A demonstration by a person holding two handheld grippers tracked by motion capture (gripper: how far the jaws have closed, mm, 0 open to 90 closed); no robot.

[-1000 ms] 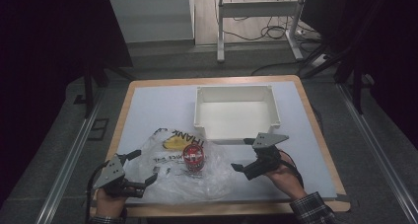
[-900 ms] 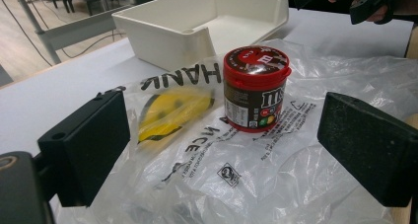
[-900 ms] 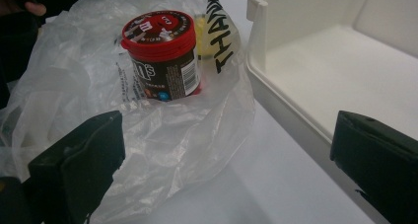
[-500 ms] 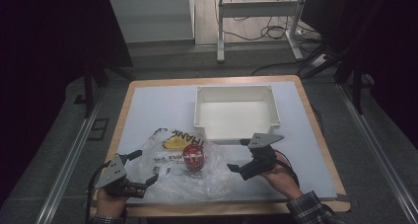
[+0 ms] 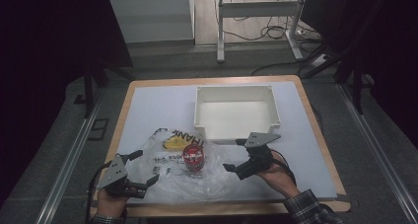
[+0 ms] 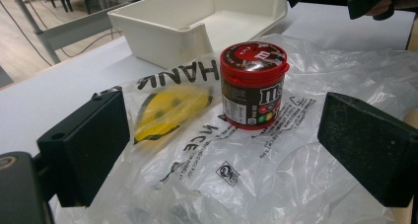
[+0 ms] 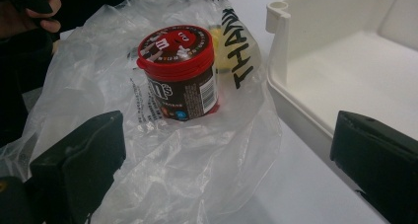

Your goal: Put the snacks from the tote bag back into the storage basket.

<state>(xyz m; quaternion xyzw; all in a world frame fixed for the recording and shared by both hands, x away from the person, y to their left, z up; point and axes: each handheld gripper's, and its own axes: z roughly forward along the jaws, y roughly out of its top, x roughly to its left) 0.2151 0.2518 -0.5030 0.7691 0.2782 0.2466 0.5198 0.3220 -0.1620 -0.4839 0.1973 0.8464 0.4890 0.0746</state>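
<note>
red-lidded, one candy jar [image 5: 193, 157] stands on one plastic bag [image 5: 185, 177] between left gripper [image 5: 139, 169] and right gripper [image 5: 234, 155], fingers apart.

One jar [image 5: 193, 157] and one bag [image 5: 187, 172] are lying between the two claws, and one bin [image 5: 236, 113] is sitting beyond them.

On the candy jar [image 6: 253, 86] I can read the white "m&m's" letters on its brown side, and a barcode label is on another side, too small for me to read. On the clear plastic bag [image 6: 207, 155] I read black letters "THANK" beside a yellow smiley face, and lower "NICE". The smaller print stays illegible.
</note>
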